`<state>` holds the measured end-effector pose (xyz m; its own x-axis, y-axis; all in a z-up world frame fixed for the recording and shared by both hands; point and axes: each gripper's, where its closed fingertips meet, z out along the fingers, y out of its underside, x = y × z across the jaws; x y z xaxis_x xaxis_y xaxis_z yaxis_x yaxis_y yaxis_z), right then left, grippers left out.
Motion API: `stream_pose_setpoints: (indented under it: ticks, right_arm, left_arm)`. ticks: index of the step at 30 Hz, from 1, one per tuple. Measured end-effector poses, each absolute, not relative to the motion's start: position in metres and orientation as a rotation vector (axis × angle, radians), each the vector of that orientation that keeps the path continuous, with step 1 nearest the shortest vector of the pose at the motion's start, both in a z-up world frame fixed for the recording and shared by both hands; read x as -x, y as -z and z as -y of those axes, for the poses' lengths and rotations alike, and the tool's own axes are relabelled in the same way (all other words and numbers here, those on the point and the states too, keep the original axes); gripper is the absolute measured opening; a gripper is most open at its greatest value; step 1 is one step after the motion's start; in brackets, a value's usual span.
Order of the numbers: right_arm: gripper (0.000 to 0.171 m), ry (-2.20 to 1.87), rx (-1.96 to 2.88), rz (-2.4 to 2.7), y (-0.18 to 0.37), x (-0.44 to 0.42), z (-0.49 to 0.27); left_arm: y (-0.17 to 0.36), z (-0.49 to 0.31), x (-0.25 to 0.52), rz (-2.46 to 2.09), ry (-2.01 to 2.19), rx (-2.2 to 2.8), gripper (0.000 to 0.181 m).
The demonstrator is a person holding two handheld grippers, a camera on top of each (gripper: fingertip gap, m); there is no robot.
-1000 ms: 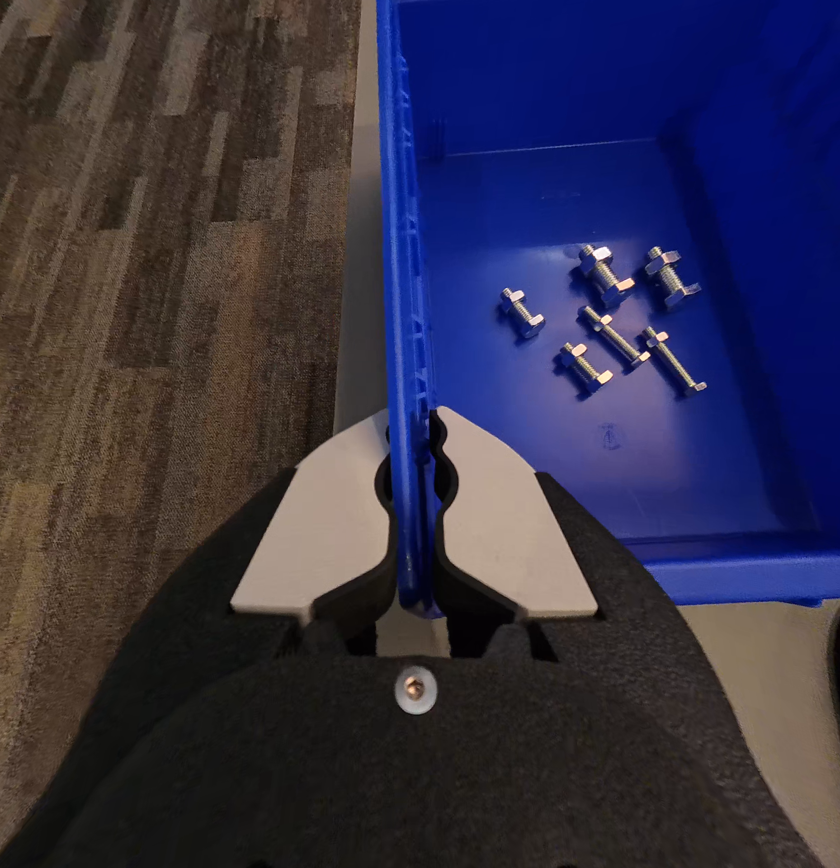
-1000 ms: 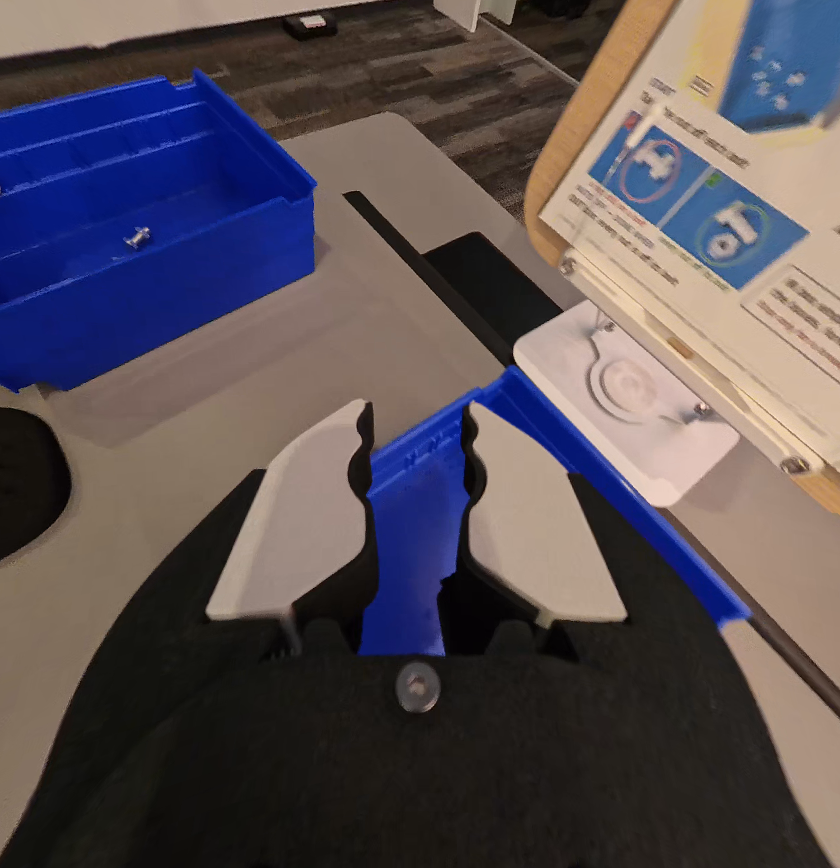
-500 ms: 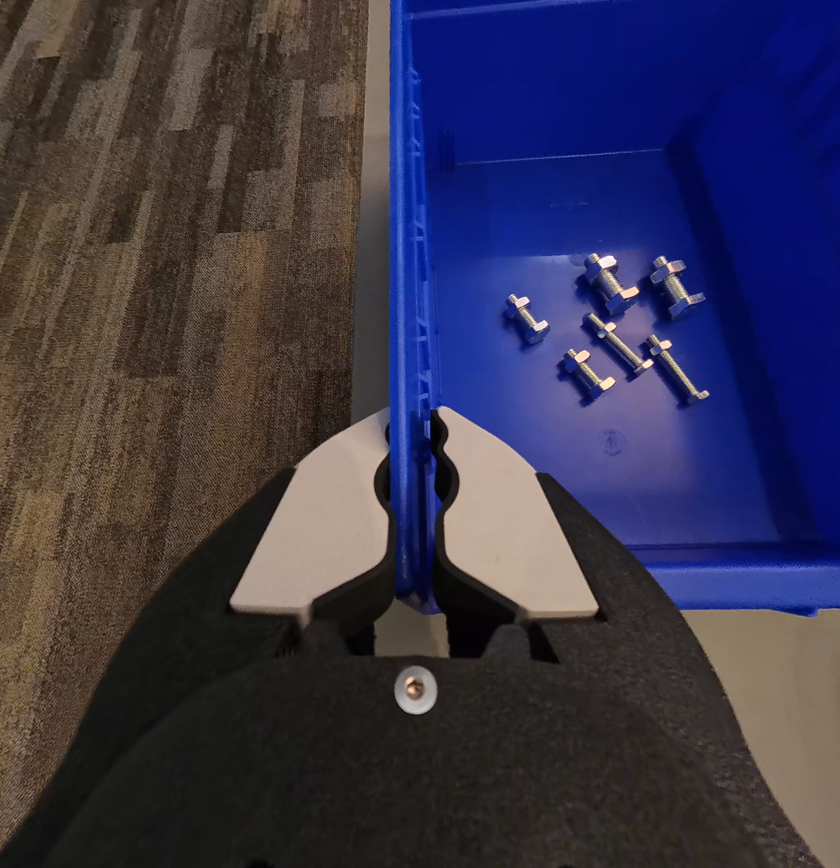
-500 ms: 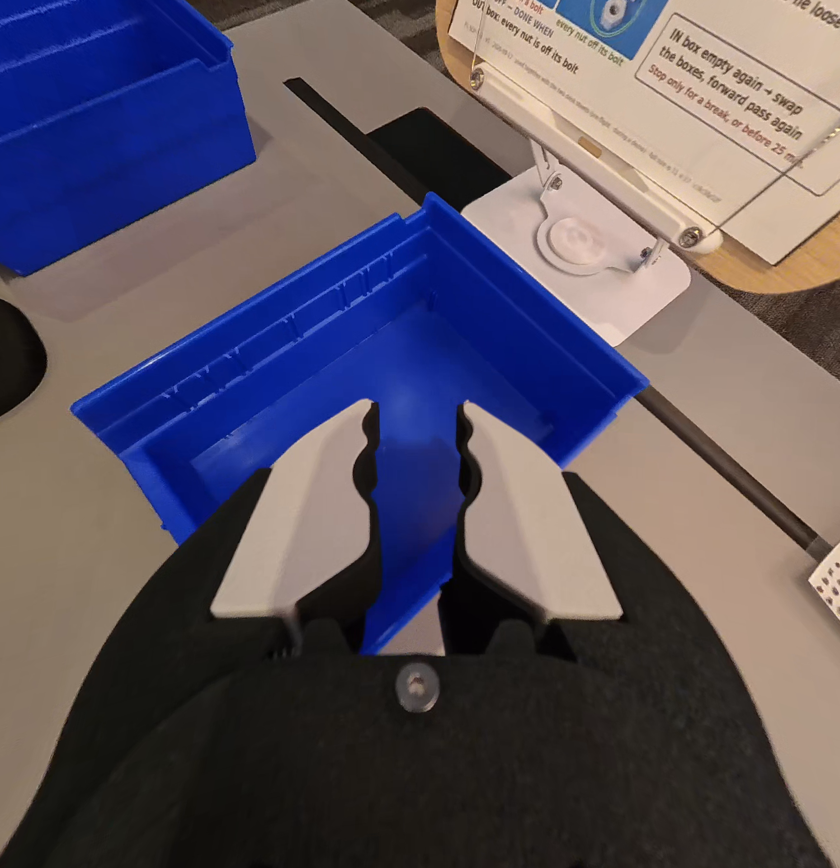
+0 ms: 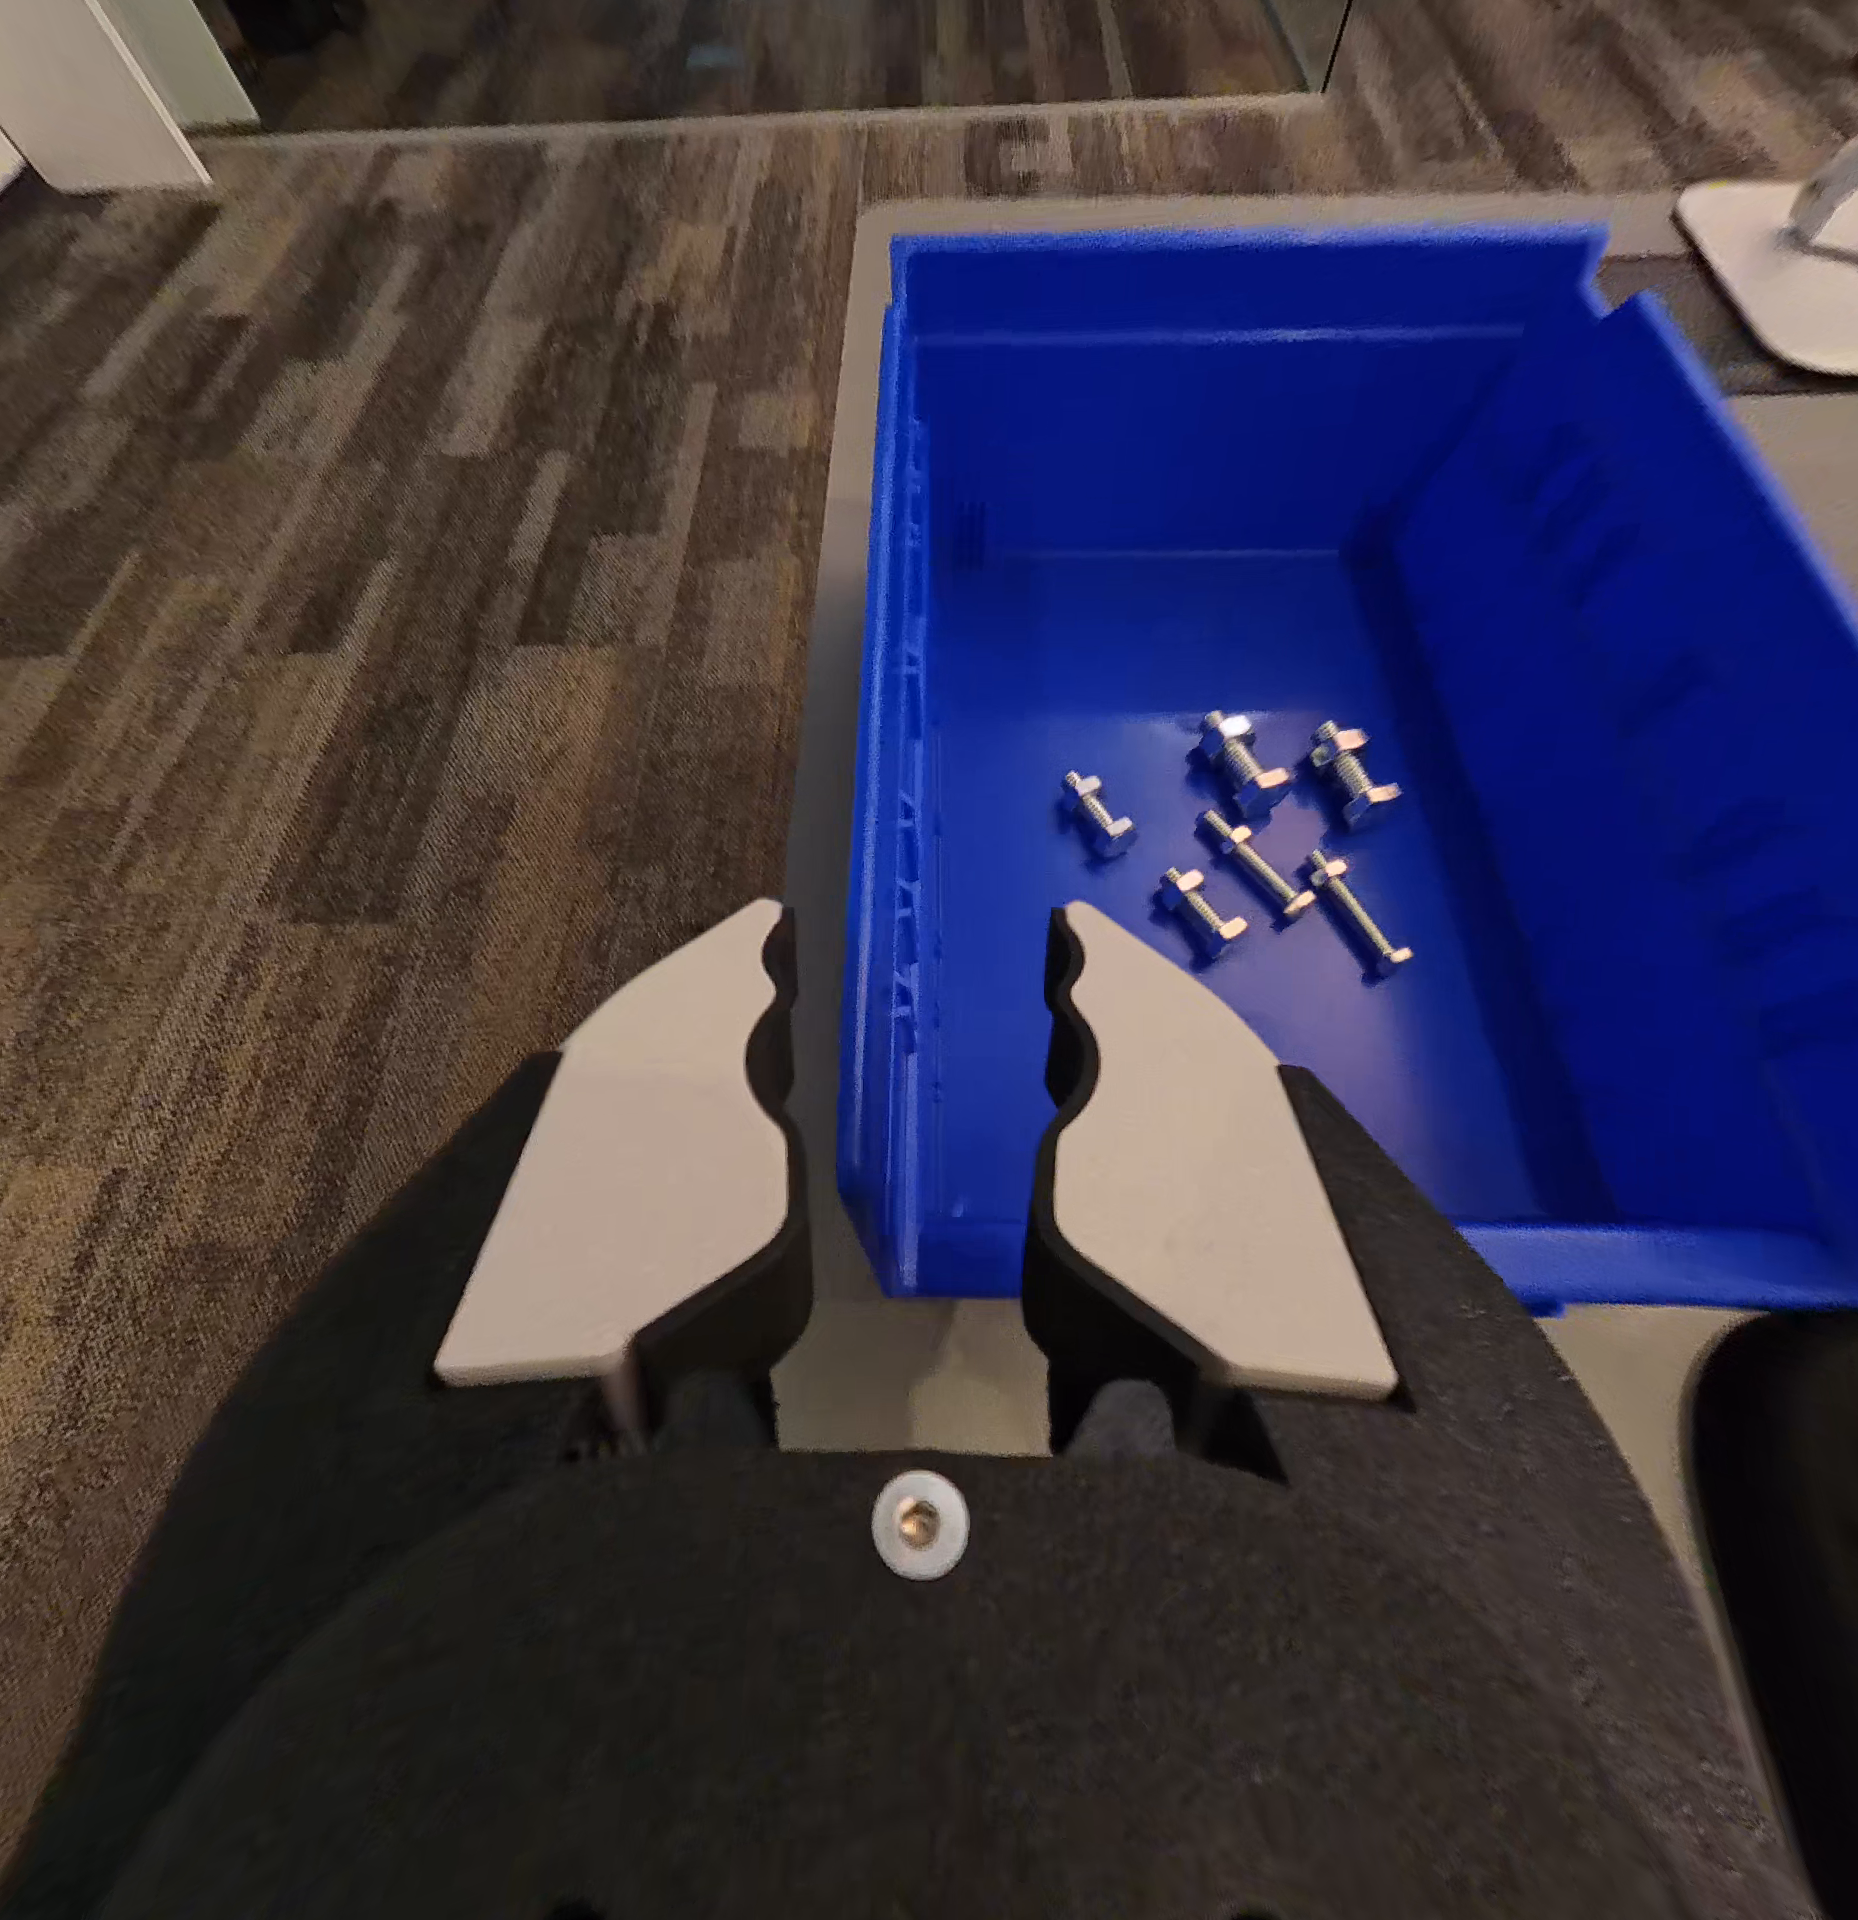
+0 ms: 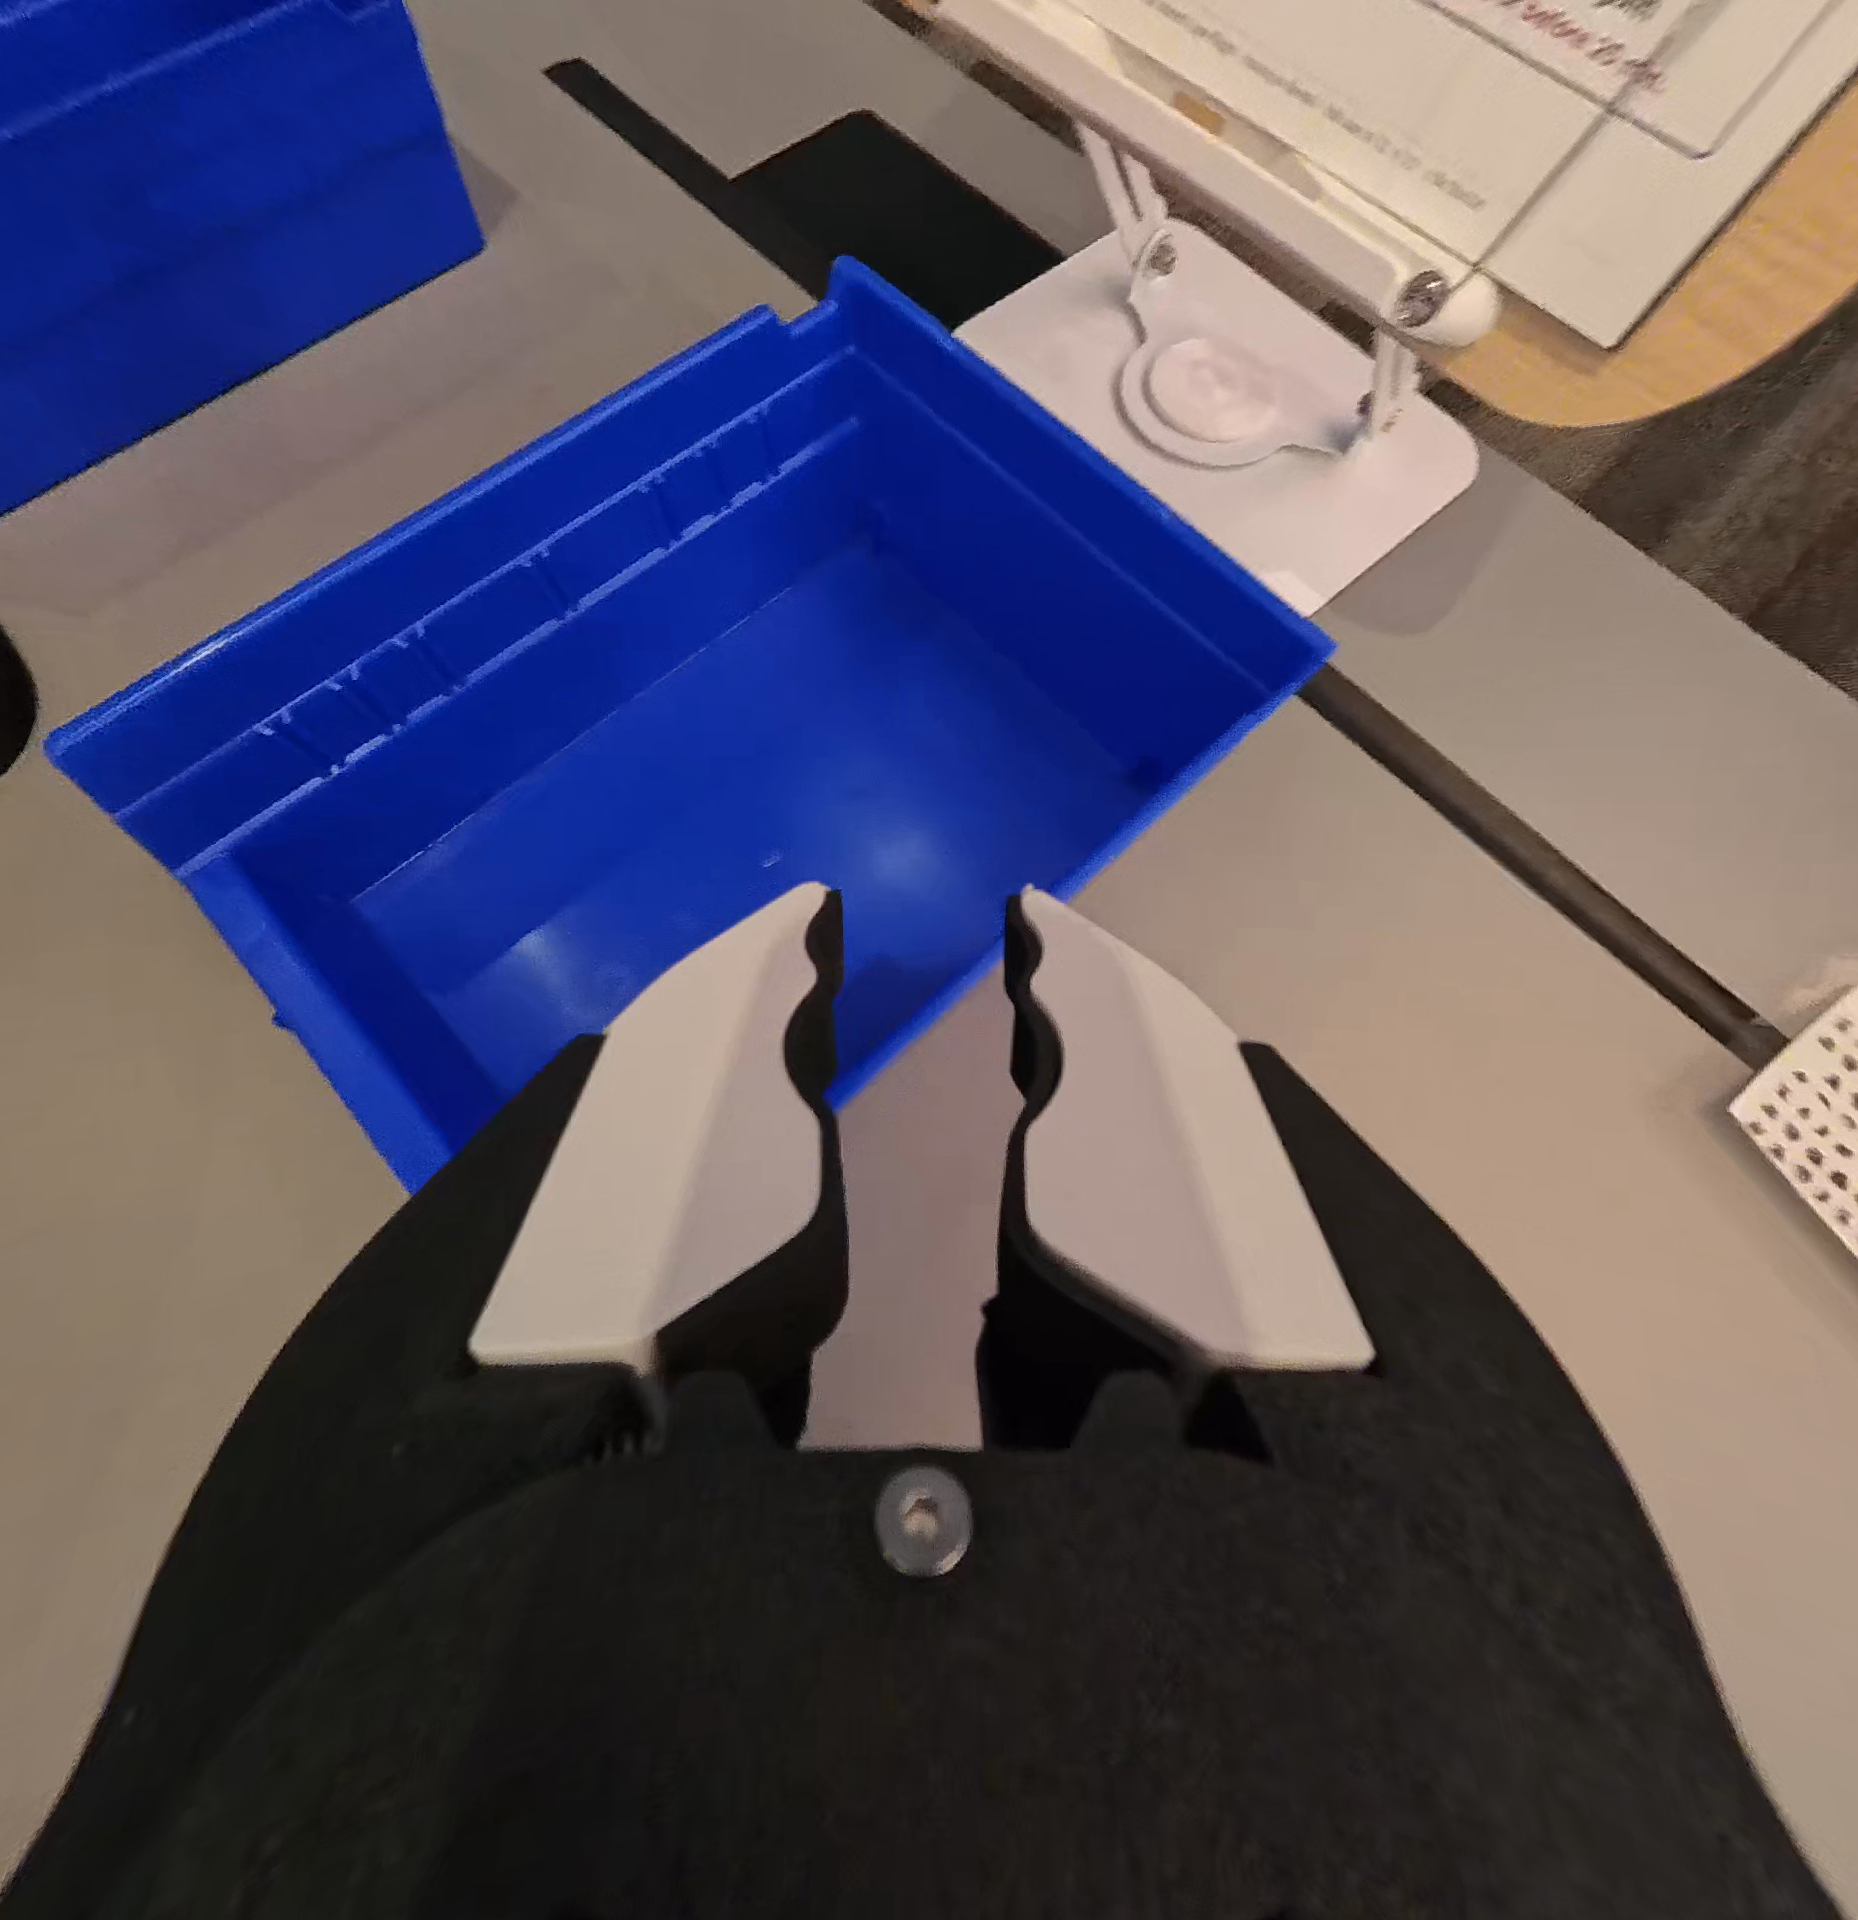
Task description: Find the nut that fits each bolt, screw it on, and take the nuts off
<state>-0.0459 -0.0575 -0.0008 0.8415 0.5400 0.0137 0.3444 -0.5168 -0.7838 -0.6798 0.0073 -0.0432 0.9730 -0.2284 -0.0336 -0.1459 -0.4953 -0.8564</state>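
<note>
Left tool (image 5: 917, 914) gapes apart, straddling the near-left wall of a blue bin (image 5: 1631, 644) without gripping it — six nutted bolts (image 5: 1242, 847) lie on its floor. Right tool (image 6: 917, 902), fingers apart, hovers over another blue bin (image 6: 229, 790) on the desk (image 6: 1424, 935).

Left gripper (image 5: 917, 914): had clamped the left wall of the blue bin of bolts (image 5: 889, 831); now spread, astride that wall, apparently not touching it.
Right gripper (image 6: 917, 902): pulled back from inside the second blue bin (image 6: 1164, 540) to above its near wall; gap slightly wider.
</note>
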Motion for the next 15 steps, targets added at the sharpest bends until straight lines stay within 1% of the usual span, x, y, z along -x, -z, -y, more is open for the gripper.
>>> stream_pose_setpoints:
  ticks: [3,5,7,9,12,13,14,15]
  right_arm:
    - [0.028,-0.296,2.127,0.596,-0.003,0.034,0.055]
    - [0.023,-0.466,2.122,0.581,-0.003,0.042,0.062]
    - [0.023,-0.526,2.127,0.531,-0.001,0.038,0.062]
    - [0.026,-0.492,2.149,0.513,0.006,0.028,0.061]
    - [0.037,-0.443,2.23,0.416,0.021,0.013,0.058]
    - [0.035,-0.485,2.286,0.393,0.027,0.014,0.06]
    - [0.026,-0.547,2.326,0.384,0.031,0.018,0.062]
    - [0.021,-0.605,2.358,0.374,0.034,0.023,0.063]
  left_arm:
    - [0.023,0.006,0.673,-0.268,0.114,2.038,0.046]
    - [0.01,0.016,0.666,-0.277,0.121,1.997,0.046]
    - [-0.002,0.026,0.655,-0.299,0.136,1.953,0.045]
    - [-0.013,0.035,0.644,-0.324,0.139,1.916,0.046]
    - [-0.025,0.048,0.626,-0.37,0.149,1.88,0.045]
    - [-0.028,0.051,0.621,-0.379,0.153,1.87,0.045]
    - [-0.032,0.053,0.615,-0.39,0.161,1.861,0.045]
    - [-0.035,0.056,0.609,-0.399,0.169,1.853,0.044]
